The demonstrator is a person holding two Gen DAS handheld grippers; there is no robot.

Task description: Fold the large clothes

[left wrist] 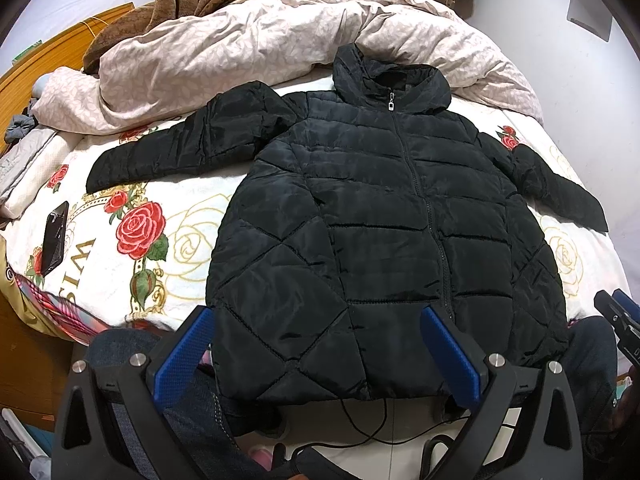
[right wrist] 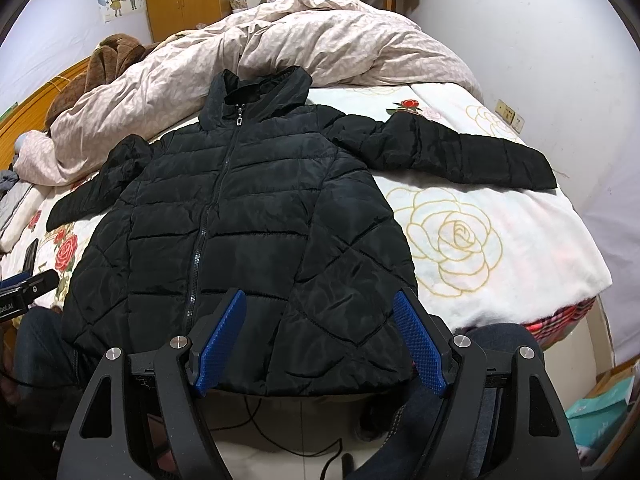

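A black quilted hooded jacket (left wrist: 376,216) lies flat, front up and zipped, on the rose-print blanket (left wrist: 176,240), both sleeves spread out sideways. Its hem hangs at the bed's near edge. My left gripper (left wrist: 316,320) is open, above the hem's left half, holding nothing. In the right wrist view the jacket (right wrist: 240,220) fills the middle, its right sleeve (right wrist: 460,152) stretched across the blanket (right wrist: 480,248). My right gripper (right wrist: 320,308) is open over the hem's right half, empty. Its tip also shows in the left wrist view (left wrist: 616,312).
A bunched pink duvet (left wrist: 260,44) lies behind the hood, with a brown plush blanket (left wrist: 176,0) at the far left. A black phone (left wrist: 54,238) lies on the bed's left side. A black cable (left wrist: 360,428) hangs below the hem. Knees in jeans (right wrist: 488,340) press against the bed's near edge.
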